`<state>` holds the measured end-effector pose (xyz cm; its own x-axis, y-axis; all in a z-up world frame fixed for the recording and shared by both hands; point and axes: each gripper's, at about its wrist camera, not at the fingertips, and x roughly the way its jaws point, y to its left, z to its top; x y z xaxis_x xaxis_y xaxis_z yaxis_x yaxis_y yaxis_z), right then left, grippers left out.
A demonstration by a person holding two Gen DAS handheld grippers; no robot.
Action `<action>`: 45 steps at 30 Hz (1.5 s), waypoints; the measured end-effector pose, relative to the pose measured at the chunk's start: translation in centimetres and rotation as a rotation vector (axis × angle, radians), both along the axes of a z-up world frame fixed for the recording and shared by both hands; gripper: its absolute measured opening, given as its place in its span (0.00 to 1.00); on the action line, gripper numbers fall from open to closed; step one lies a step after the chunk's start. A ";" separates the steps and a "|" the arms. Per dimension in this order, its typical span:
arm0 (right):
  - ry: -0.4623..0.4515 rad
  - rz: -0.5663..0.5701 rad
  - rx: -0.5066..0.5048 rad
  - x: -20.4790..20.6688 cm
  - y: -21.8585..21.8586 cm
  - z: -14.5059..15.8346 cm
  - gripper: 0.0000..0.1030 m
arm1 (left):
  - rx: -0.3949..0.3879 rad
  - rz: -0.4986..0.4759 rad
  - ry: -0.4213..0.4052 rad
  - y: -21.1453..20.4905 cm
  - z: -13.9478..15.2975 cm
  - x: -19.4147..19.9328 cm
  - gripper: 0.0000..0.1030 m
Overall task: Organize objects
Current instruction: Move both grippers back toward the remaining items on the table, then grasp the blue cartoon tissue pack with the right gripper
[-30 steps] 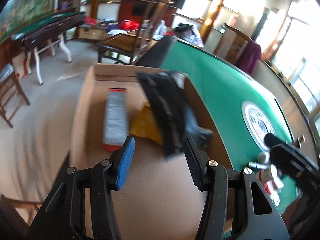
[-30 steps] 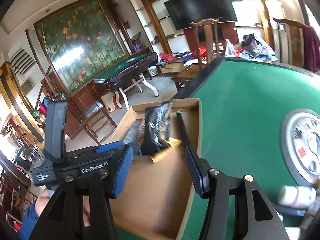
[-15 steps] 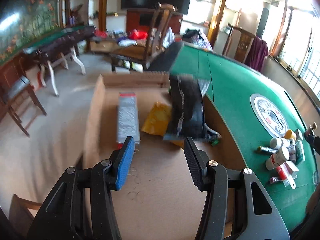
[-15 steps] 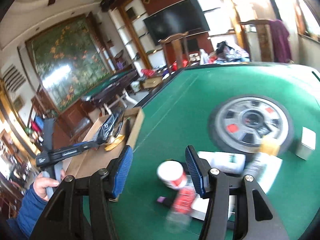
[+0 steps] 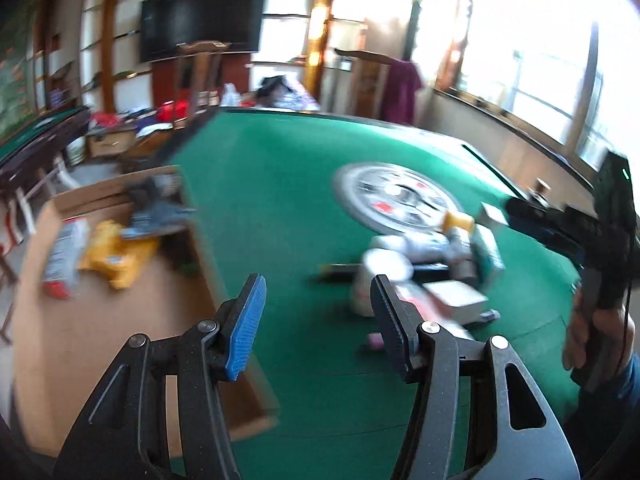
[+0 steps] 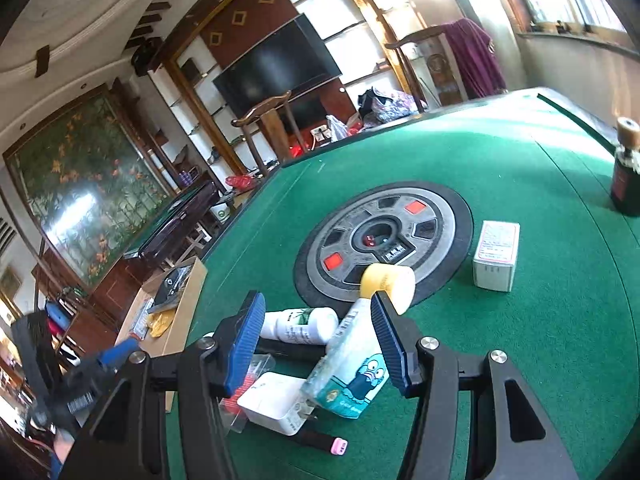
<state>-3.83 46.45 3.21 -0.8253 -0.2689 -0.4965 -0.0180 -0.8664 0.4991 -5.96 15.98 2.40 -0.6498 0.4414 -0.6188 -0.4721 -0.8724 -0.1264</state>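
While no label could be read, saw cartoon-printed pack (image 6: 352, 376) lower centre; right gripper (image 6: 318, 344) spread, holding nothing; left gripper (image 5: 318, 320) likewise, lower centre; cardboard box (image 5: 100, 340) at left.

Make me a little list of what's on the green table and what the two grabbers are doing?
table: green felt table with a round grey dial in the middle
pile: white bottle, cartoon-fish packet, white charger, yellow-capped bottle
apart: small white box
cardboard box: holds a yellow bag
left gripper: open, empty
right gripper: open, over the pile
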 end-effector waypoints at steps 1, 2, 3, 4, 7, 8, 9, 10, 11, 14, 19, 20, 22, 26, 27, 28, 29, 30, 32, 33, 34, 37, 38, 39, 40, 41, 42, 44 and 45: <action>-0.004 0.001 -0.019 -0.1 0.2 -0.1 0.54 | -0.032 -0.016 0.005 1.1 -0.4 0.1 0.53; -0.004 -0.002 -0.026 0.0 0.5 -0.1 0.54 | -0.066 -0.012 0.011 2.0 -0.8 0.1 0.53; -0.002 -0.003 -0.030 0.1 0.6 -0.1 0.54 | -0.086 -0.009 0.009 2.7 -1.1 0.2 0.53; 0.002 -0.003 -0.031 0.5 0.7 -0.1 0.54 | -0.093 -0.017 -0.006 3.3 -1.5 0.0 0.53; 0.007 0.006 -0.029 0.6 0.6 0.1 0.54 | -0.088 -0.020 -0.048 4.1 -2.2 -0.7 0.53; 0.005 0.012 -0.028 0.5 0.5 0.0 0.54 | -0.094 -0.017 -0.055 4.4 -2.4 -1.0 0.53; 0.003 0.014 -0.028 0.5 0.5 0.0 0.54 | -0.103 -0.017 -0.056 4.6 -2.5 -1.0 0.53; 0.002 0.015 -0.027 0.5 0.4 0.0 0.54 | -0.111 -0.022 -0.059 4.9 -2.6 -1.0 0.53; 0.000 0.013 -0.026 0.5 0.4 0.1 0.54 | -0.115 -0.030 -0.062 5.3 -2.7 -1.0 0.53; -0.005 0.009 -0.032 0.5 0.5 -0.1 0.54 | -0.121 -0.035 -0.061 6.2 -2.8 -1.4 0.53; -0.014 0.001 -0.031 0.5 0.6 -0.2 0.54 | -0.100 -0.045 -0.103 7.3 -3.7 -3.1 0.47; -0.022 -0.005 -0.029 0.4 0.6 -0.4 0.54 | -0.092 -0.047 -0.115 7.3 -4.0 -3.3 0.33; -0.044 -0.008 -0.036 0.3 0.7 -0.7 0.54 | -0.085 -0.051 -0.115 7.1 -4.2 -3.2 0.33; -0.117 -0.013 -0.059 -0.4 0.7 -1.8 0.54 | -0.067 -0.026 -0.106 6.7 -4.2 -3.3 0.33; -0.138 -0.017 -0.064 -0.5 0.7 -2.2 0.54 | -0.057 -0.021 -0.107 6.5 -4.3 -3.5 0.33; -0.157 -0.023 -0.067 -0.6 0.7 -2.5 0.54 | -0.045 -0.018 -0.111 6.4 -4.2 -3.5 0.33; -0.173 -0.025 -0.069 -0.8 0.6 -2.8 0.54 | -0.043 -0.014 -0.112 6.3 -4.2 -3.5 0.33; -0.186 -0.026 -0.063 -0.9 0.5 -3.0 0.55 | -0.040 -0.014 -0.113 6.2 -4.2 -3.6 0.33; -0.230 -0.030 -0.056 -1.3 0.3 -3.7 0.57 | -0.036 -0.014 -0.114 6.2 -4.2 -3.7 0.33; -0.244 -0.026 -0.068 -1.5 0.3 -4.1 0.57 | -0.035 -0.015 -0.114 6.2 -4.2 -3.8 0.33; -0.259 -0.031 -0.079 -1.5 0.5 -4.5 0.57 | -0.030 -0.015 -0.117 6.1 -4.2 -3.9 0.33; -0.288 -0.044 -0.071 -1.0 1.1 -4.8 0.56 | -0.017 -0.017 -0.123 5.9 -4.2 -4.0 0.33; -0.289 -0.045 -0.053 -0.6 1.4 -4.7 0.55 | -0.017 -0.018 -0.125 5.9 -4.3 -4.0 0.33; -0.280 -0.054 -0.036 -0.2 1.7 -4.5 0.44 | -0.020 -0.019 -0.126 5.9 -4.3 -4.0 0.33; -0.278 -0.062 -0.012 0.1 1.8 -4.4 0.37 | -0.026 -0.020 -0.129 6.1 -4.4 -4.1 0.33; -0.284 -0.072 0.031 0.4 2.0 -4.3 0.27 | -0.031 -0.022 -0.131 6.2 -4.4 -4.1 0.33; -0.282 -0.070 0.048 0.6 2.0 -4.4 0.19 | -0.037 -0.024 -0.135 6.3 -4.5 -4.1 0.33; -0.274 -0.041 0.038 0.6 1.8 -4.9 0.17 | -0.035 -0.029 -0.143 6.4 -4.6 -4.2 0.33; -0.274 -0.028 0.042 0.5 1.4 -5.1 0.15 | -0.033 -0.030 -0.145 6.4 -4.6 -4.2 0.33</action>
<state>-3.31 47.82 -1.86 -0.6658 -0.2222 -0.7123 -0.1712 -0.8837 0.4356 -10.20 22.37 -2.25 -0.5398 0.4368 -0.7196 -0.4766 -0.8632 -0.1665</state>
